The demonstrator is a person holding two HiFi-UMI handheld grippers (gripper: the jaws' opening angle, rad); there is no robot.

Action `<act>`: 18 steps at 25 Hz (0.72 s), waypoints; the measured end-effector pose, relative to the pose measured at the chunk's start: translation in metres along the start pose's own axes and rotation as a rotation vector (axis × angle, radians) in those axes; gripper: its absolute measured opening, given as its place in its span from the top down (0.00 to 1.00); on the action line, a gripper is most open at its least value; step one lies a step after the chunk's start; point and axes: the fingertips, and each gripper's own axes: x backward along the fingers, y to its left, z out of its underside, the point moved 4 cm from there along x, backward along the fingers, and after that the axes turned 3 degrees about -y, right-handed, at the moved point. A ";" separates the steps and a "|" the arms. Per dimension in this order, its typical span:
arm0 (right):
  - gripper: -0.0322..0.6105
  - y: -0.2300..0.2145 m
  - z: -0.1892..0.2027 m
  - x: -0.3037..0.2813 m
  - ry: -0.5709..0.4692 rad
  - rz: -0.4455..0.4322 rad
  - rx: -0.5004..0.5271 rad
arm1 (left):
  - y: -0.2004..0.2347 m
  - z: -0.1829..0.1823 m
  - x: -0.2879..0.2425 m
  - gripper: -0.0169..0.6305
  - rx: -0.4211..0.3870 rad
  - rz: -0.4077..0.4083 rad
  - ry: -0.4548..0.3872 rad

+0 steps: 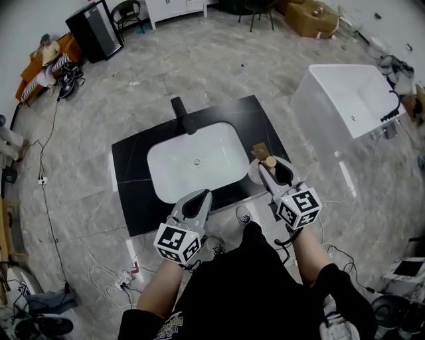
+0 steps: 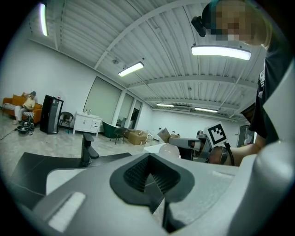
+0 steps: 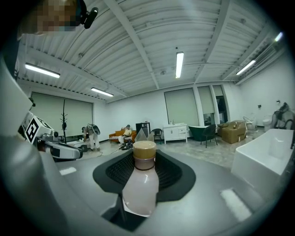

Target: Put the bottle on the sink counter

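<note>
While the right hand-held gripper (image 1: pixel 271 170) is clamped on the bottle (image 3: pixel 140 183), the left hand-held gripper (image 1: pixel 194 204) sits at 11 o'clock from the person with its jaws together and nothing between them. Bottle: whitish body, tan cap, lying along the jaws with the cap pointing away from the camera, pads pressing its lower body on both sides. Head view puts it at 1 o'clock, over the near right corner of the desk (image 1: pixel 133 199); can't tell if it touches the top. Left one hangs over the desk's near edge, well apart from the bottle.

Just past the bottle at 12 o'clock from it, a small brown item (image 1: pixel 260 150) lies on the desk, too small to identify. White basin (image 1: pixel 196 163) is sunk in the middle of the black top, at 9 o'clock from the bottle. Black faucet (image 1: pixel 182 114) stands behind the basin at 12.

Grey marble-look floor (image 1: pixel 219 60) all round, with a cable (image 1: pixel 50 199) running along it at 9 o'clock. White bathtub (image 1: pixel 352 99) at 2 o'clock, near the desk's right end. Far off: orange sofa (image 1: pixel 33 66) with someone on it at 10 o'clock, black cabinet (image 1: pixel 96 30) beside it, cardboard box (image 1: pixel 309 16) at 1 o'clock. Ribbed white ceiling with strip lights (image 3: pixel 179 64).
</note>
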 end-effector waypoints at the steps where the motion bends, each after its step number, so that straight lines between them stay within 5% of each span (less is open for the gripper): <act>1: 0.69 -0.005 -0.001 -0.003 0.001 -0.007 0.000 | 0.000 -0.001 -0.005 0.97 0.004 -0.009 -0.002; 18: 0.69 -0.112 0.001 -0.066 0.018 -0.095 0.010 | -0.004 -0.011 -0.116 0.97 0.002 -0.085 0.011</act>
